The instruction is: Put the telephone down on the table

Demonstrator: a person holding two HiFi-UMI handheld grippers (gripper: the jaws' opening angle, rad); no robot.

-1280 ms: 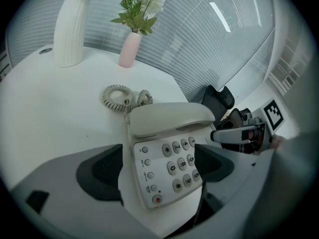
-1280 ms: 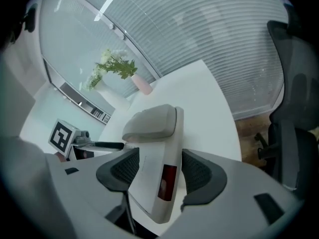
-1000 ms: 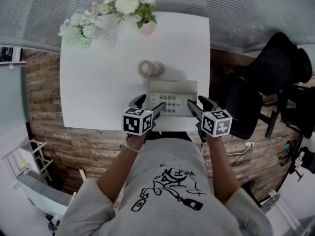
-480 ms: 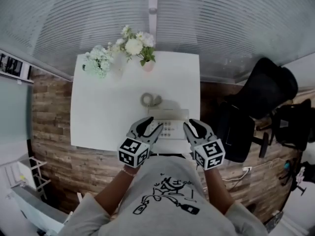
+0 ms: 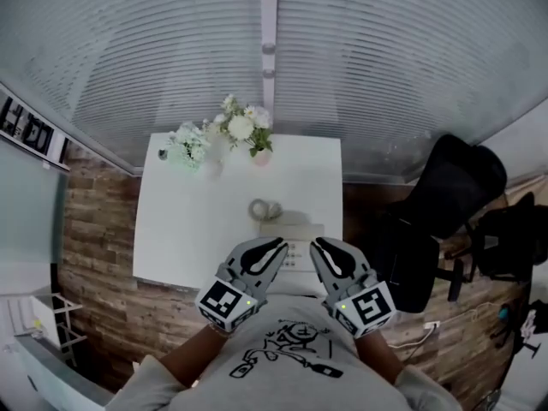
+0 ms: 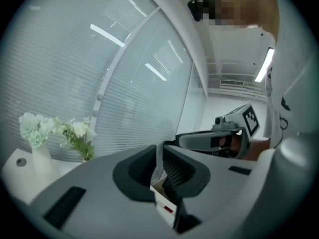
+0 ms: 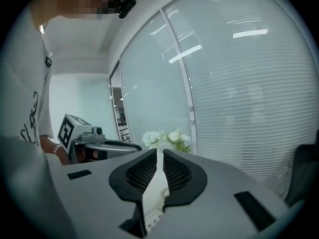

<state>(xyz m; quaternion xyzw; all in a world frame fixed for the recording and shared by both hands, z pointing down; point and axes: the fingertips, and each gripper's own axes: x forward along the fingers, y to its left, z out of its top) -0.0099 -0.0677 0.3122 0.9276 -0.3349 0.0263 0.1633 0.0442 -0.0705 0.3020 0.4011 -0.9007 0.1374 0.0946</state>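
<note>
The beige telephone (image 5: 297, 247) sits on the white table (image 5: 193, 225) near its front edge, and its coiled cord (image 5: 265, 210) lies just behind it. Both grippers hover above the phone, close to the camera and side by side. My left gripper (image 5: 276, 247) has just been closing; its jaws are now shut with nothing between them. My right gripper (image 5: 318, 246) has closed the same way and is also empty. In the right gripper view the gripper (image 7: 160, 169) points over the table, and the phone's keypad (image 7: 152, 216) shows through the slit below the jaws.
Two vases of white flowers (image 5: 241, 129) stand at the table's back edge, against a window with closed blinds. A black office chair (image 5: 449, 197) stands to the right of the table. The floor beside the table is wood plank.
Both grippers have risen from beside the telephone and their jaws have closed from wide open. The telephone has stayed on the table. The table now looks smaller and farther away.
</note>
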